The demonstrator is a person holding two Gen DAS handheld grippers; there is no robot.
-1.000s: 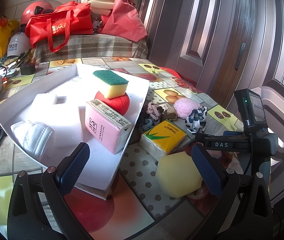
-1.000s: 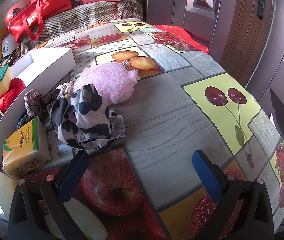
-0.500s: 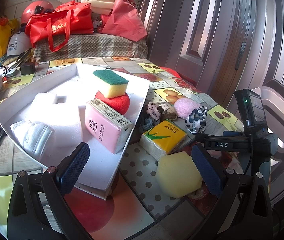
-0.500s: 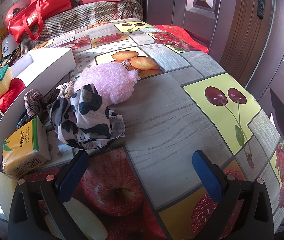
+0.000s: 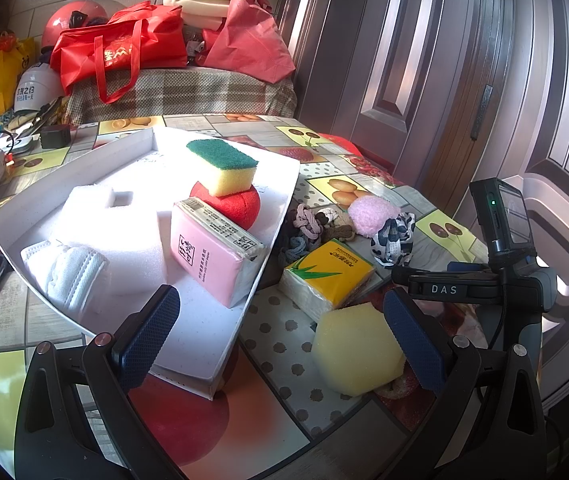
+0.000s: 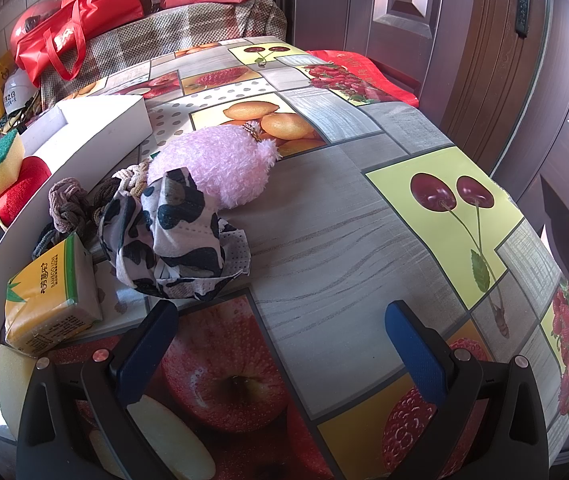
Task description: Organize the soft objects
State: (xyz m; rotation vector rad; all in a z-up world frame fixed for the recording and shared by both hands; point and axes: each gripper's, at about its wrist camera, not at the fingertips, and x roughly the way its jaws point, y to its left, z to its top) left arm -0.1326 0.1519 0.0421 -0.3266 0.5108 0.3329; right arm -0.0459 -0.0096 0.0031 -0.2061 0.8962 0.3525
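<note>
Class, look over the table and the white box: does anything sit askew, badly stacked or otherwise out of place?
Yes. In the white box, the green-topped sponge perches tilted on the red round sponge, and the pink tissue pack leans askew. The black-and-white patterned cloth lies crumpled against the pink plush on the table.

A green-topped yellow scouring sponge sits on a round red sponge in the white shallow cardboard tray. A pink tissue pack lies there too. Outside — a yellow-and-green tissue pack, pale yellow foam block, fluffy pink plush pouch, black-and-white cow-print cloth — all on the fruit-patterned tablecloth.
</note>
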